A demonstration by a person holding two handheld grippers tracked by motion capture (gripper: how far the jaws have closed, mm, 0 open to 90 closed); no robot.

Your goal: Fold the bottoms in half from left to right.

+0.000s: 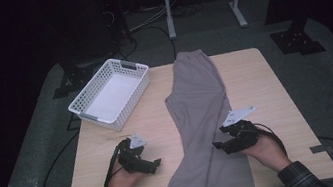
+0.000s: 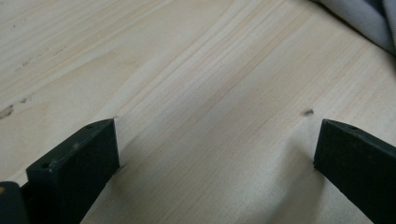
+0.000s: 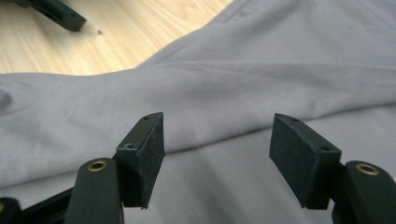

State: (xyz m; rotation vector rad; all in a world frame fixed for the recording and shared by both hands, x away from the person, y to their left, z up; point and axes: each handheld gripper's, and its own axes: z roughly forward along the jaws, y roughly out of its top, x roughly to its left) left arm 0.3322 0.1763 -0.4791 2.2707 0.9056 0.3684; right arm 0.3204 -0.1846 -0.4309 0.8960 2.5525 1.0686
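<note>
Left gripper (image 1: pixel 151 165) spread over bare table (image 1: pixel 253 79), right gripper (image 1: pixel 219 146) spread above grey trousers (image 1: pixel 199 103)

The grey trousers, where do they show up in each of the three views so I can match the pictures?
High view: the grey trousers lie lengthwise down the table's middle, hems toward the person.
Left gripper view: just a fold of them in the top right corner.
Right gripper view: they spread across the picture beyond the open jaws.
Shared landmark: the pale wooden table, also seen at and.
</note>
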